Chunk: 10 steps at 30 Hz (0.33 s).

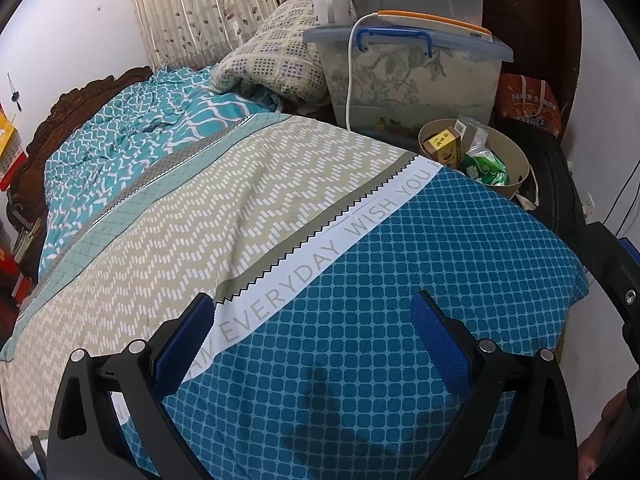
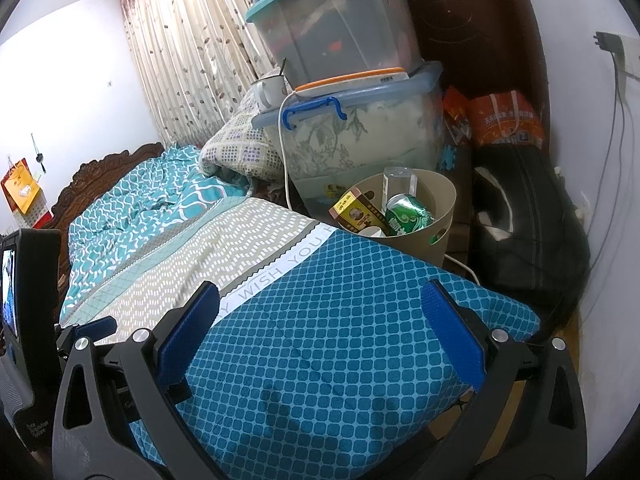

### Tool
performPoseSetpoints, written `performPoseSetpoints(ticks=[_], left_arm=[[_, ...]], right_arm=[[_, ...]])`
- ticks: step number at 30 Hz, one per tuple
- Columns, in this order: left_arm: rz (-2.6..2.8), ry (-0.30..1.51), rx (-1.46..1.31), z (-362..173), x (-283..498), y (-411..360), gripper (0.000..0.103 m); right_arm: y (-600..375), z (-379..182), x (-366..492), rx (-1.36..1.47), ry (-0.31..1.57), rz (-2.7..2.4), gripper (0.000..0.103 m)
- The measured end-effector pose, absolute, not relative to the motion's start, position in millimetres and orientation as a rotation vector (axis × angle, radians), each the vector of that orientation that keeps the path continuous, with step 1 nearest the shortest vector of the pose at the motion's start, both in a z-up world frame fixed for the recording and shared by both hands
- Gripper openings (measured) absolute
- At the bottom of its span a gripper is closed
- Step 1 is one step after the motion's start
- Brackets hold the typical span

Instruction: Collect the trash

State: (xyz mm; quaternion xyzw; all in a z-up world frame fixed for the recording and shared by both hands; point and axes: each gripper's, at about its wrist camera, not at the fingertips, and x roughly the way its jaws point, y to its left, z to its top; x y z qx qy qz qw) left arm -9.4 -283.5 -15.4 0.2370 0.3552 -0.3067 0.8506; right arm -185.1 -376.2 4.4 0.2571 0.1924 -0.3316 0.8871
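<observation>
A beige trash bin (image 1: 516, 152) (image 2: 444, 196) stands beside the bed's far corner. Inside it lie a crushed green can (image 1: 486, 166) (image 2: 408, 214), a yellow-brown carton (image 1: 442, 142) (image 2: 358, 208) and a clear plastic wrapper (image 2: 398, 180). My left gripper (image 1: 316, 312) hovers open over the blue patterned quilt (image 1: 400, 300), holding nothing. My right gripper (image 2: 320, 300) is also open and empty above the same quilt (image 2: 340, 340), with the bin ahead and slightly right of it.
Stacked plastic storage boxes (image 2: 360, 132) with a white mug (image 2: 270, 90) and a cable stand behind the bin. A folded checked blanket (image 1: 280, 60) lies on the bed. A black bag (image 2: 528, 232) and orange bags (image 2: 508, 120) fill the right corner by the wall.
</observation>
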Motion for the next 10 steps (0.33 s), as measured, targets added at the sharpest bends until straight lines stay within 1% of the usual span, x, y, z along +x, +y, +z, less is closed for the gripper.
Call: performPoseSetpoints(ticks=[10], left_arm=[[-0.631, 0.784, 0.481, -16.5, -3.1, -282.0, 0.094]], right_arm=[[-375.9, 2.7, -184.7, 0.534, 0.402, -0.687, 0.1]])
